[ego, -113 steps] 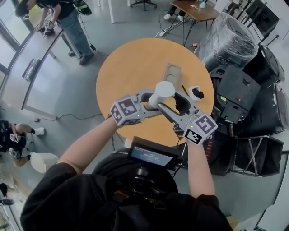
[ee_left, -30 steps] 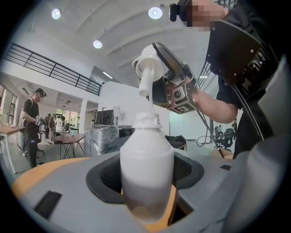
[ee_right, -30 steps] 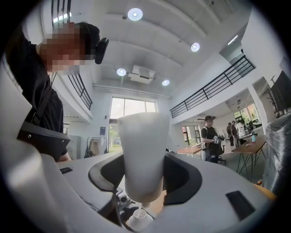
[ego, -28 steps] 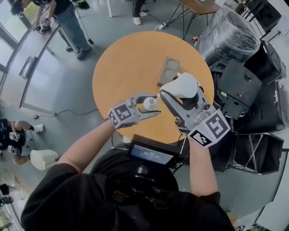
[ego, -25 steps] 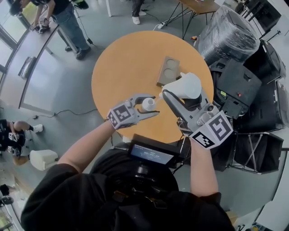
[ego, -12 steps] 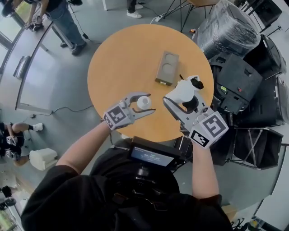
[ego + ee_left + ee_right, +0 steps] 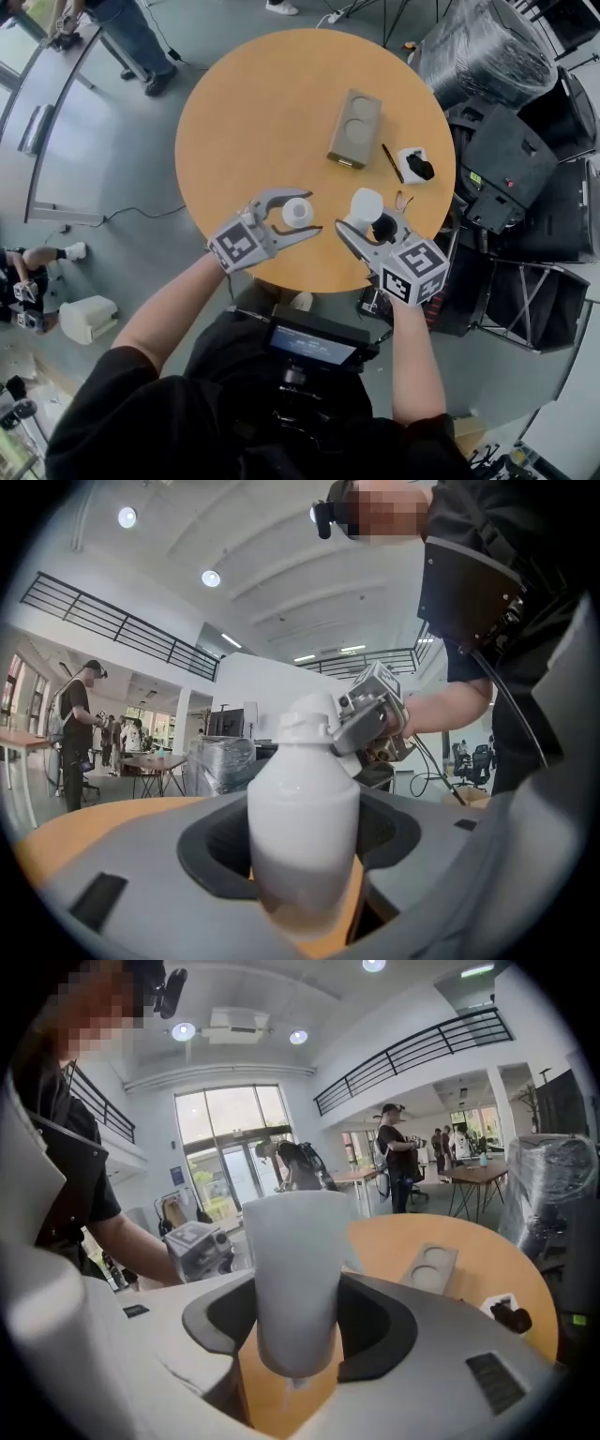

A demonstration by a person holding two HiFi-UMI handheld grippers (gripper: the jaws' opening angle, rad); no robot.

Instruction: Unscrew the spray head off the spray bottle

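Lowered since a second ago, the spray head [image 7: 365, 203] is now brought down close to the table [image 7: 253, 103] on the right, where earlier it was held high above the bottle [image 7: 297, 212]. The bottle itself is shifted only slightly.

The head is clamped in the right hand-held gripper [image 7: 371, 217], whose jaws stand wide but are pressed against its white shell on both sides. The thin tube [image 7: 291, 1387] is left hanging free below the head, so that it is not bent. The bottle is gripped around its body by the left hand-held gripper [image 7: 312, 213], whose jaws are likewise spread wide and closed on it. It is kept upright so that nothing is spilled from the bare threaded neck [image 7: 306, 726].

The two parts are held apart, side by side over the near edge of the table, so the unscrewing is judged to be done and only the setting down is left. Whether the bottle's base is rested on the table or held just above it cannot quite be made out. A cardboard tray [image 7: 354, 128] and a pen [image 7: 391, 163] are left lying farther back, clear of both hand-held grippers.
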